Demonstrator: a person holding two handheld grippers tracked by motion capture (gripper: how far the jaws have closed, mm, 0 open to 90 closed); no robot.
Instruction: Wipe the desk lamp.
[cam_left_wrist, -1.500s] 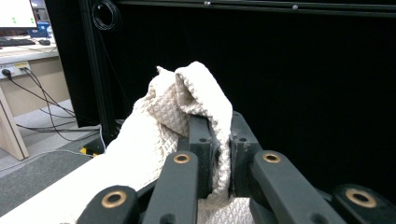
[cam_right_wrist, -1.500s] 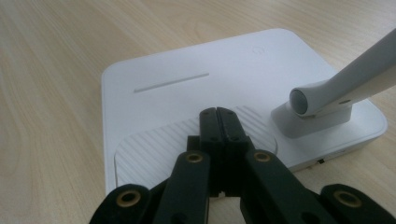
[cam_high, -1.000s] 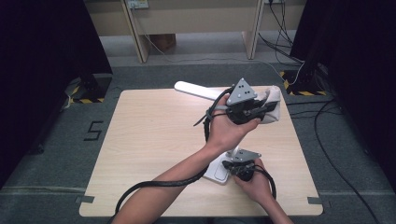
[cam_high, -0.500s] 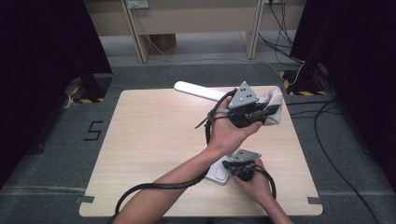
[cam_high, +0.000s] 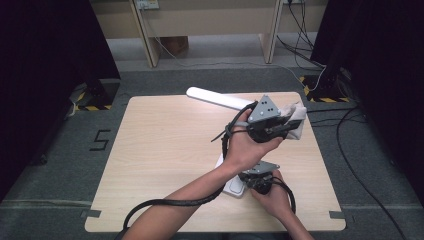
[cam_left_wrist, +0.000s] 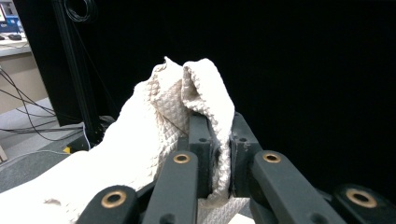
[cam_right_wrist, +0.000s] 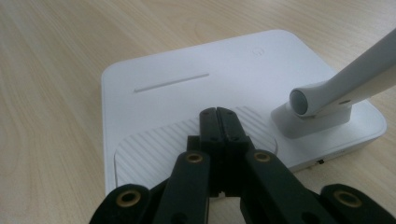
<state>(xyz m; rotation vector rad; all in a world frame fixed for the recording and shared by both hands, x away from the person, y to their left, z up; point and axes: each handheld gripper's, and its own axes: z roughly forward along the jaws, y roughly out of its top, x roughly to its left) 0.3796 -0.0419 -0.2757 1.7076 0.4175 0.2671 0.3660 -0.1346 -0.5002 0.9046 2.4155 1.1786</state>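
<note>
Cloth (cam_left_wrist: 187, 107): white, waffle-textured, bunched; clamped between left gripper (cam_left_wrist: 219, 154) jaws, held above the far right of the surface (cam_high: 165, 150).
Lamp base (cam_right_wrist: 187, 93): white, flat, rounded square, ribbed pad; near edge, under closed, empty right gripper (cam_right_wrist: 223, 126) jaws.
Change: cloth shifted slightly since earlier.

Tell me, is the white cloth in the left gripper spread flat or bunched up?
Bunched up. The left gripper is shut on the white cloth, which stands in folds above the jaws and hangs crumpled to one side.
</note>
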